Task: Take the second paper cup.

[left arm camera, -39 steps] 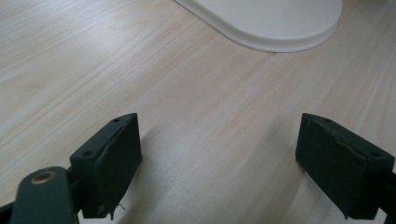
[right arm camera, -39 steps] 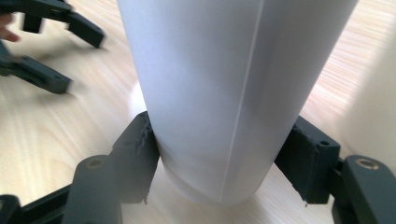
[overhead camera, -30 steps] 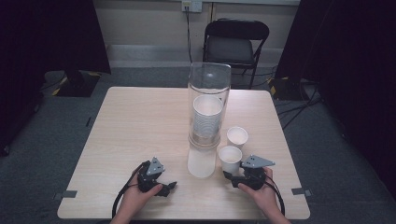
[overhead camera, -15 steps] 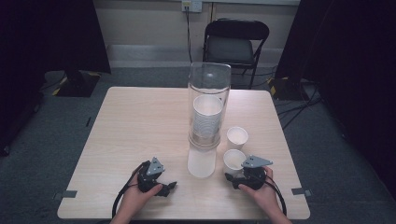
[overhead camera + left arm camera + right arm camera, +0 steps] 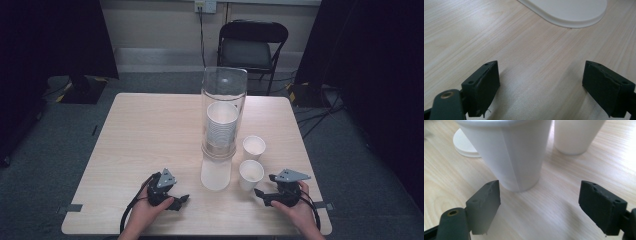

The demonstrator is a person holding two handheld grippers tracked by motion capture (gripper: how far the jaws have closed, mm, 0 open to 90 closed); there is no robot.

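Two white paper cups stand right of a tall clear tube [image 5: 223, 95] that holds a stack of cups [image 5: 221, 125]. The nearer cup [image 5: 251, 174] [image 5: 516, 157] stands upright just ahead of my right gripper [image 5: 260, 195] [image 5: 539, 207]. That gripper's jaws have just been opening and are open, with only bare table between them. The farther cup [image 5: 254, 147] [image 5: 576, 135] stands behind it. My left gripper [image 5: 181, 201] [image 5: 541, 87] rests open on the table, left of the tube's white base [image 5: 216, 172] [image 5: 571, 11], and holds nothing.
The wooden table [image 5: 150, 130] has bare room on its left half. A black folding chair [image 5: 252, 47] stands beyond the far edge. Dark curtains hang on both sides.
My right gripper has drawn back to the right, away from the nearer cup, and its jaws have spread. The cup stays standing on the table. The left gripper has not moved.
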